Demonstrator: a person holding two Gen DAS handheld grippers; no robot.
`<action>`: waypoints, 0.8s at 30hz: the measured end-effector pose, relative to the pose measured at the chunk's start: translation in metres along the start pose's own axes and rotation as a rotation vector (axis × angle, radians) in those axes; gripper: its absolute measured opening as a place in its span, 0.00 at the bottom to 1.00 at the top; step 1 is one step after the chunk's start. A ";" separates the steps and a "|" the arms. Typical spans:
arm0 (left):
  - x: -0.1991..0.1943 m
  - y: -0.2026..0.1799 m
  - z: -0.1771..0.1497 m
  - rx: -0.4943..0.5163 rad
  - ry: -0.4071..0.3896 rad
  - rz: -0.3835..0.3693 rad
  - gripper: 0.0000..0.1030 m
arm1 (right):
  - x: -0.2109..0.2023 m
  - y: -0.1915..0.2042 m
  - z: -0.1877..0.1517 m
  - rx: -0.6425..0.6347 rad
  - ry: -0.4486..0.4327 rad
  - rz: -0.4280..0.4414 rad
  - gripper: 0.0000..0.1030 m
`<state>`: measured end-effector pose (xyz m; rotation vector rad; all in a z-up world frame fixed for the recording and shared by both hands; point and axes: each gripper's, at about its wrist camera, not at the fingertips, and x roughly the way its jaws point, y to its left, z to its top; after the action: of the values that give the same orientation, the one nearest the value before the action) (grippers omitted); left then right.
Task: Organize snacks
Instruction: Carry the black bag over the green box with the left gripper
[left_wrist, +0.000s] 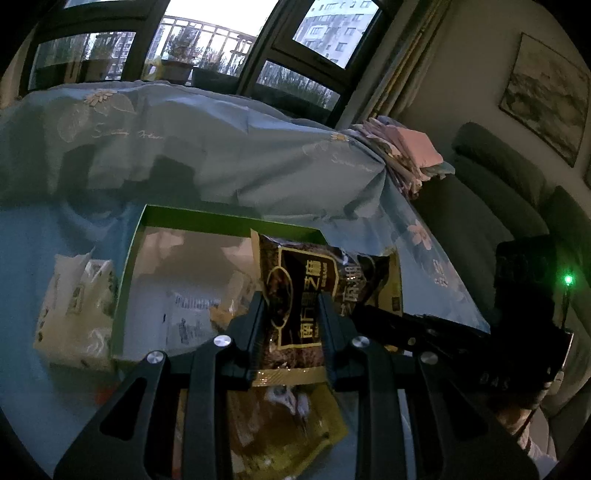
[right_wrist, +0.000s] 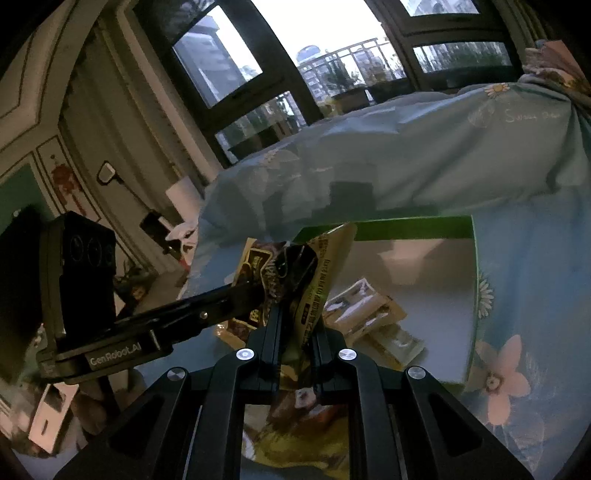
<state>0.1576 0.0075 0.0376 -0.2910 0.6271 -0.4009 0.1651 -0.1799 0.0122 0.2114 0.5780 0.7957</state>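
A dark brown snack bag (left_wrist: 295, 280) with gold lettering is held up between both grippers, over the near right corner of a green box (left_wrist: 221, 220). My left gripper (left_wrist: 291, 299) is shut on the bag's lower part. My right gripper (right_wrist: 297, 317) is shut on the same bag (right_wrist: 317, 280), seen edge-on here. The right gripper (left_wrist: 388, 325) reaches in from the right in the left wrist view. In the right wrist view the left gripper (right_wrist: 291, 264) comes in from the left. The green box (right_wrist: 406, 226) has a white inside with pale snack packets (right_wrist: 369, 317) lying in it.
A yellow snack bag (left_wrist: 291, 424) lies on the blue floral sheet (left_wrist: 221, 147) below the grippers. A pale packet (left_wrist: 74, 306) sits left of the box. Folded clothes (left_wrist: 406, 151) and a grey sofa (left_wrist: 498, 177) are at the right; windows stand behind.
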 end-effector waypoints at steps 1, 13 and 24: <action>0.003 0.002 0.001 -0.003 0.000 -0.002 0.25 | 0.003 -0.002 0.001 0.000 0.004 -0.005 0.14; 0.033 0.036 0.001 -0.069 0.028 0.009 0.25 | 0.044 -0.013 0.006 -0.004 0.061 -0.041 0.14; 0.049 0.044 -0.003 -0.077 0.040 0.026 0.25 | 0.062 -0.017 0.005 -0.008 0.091 -0.061 0.14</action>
<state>0.2039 0.0242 -0.0058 -0.3490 0.6862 -0.3591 0.2130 -0.1467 -0.0157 0.1500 0.6640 0.7512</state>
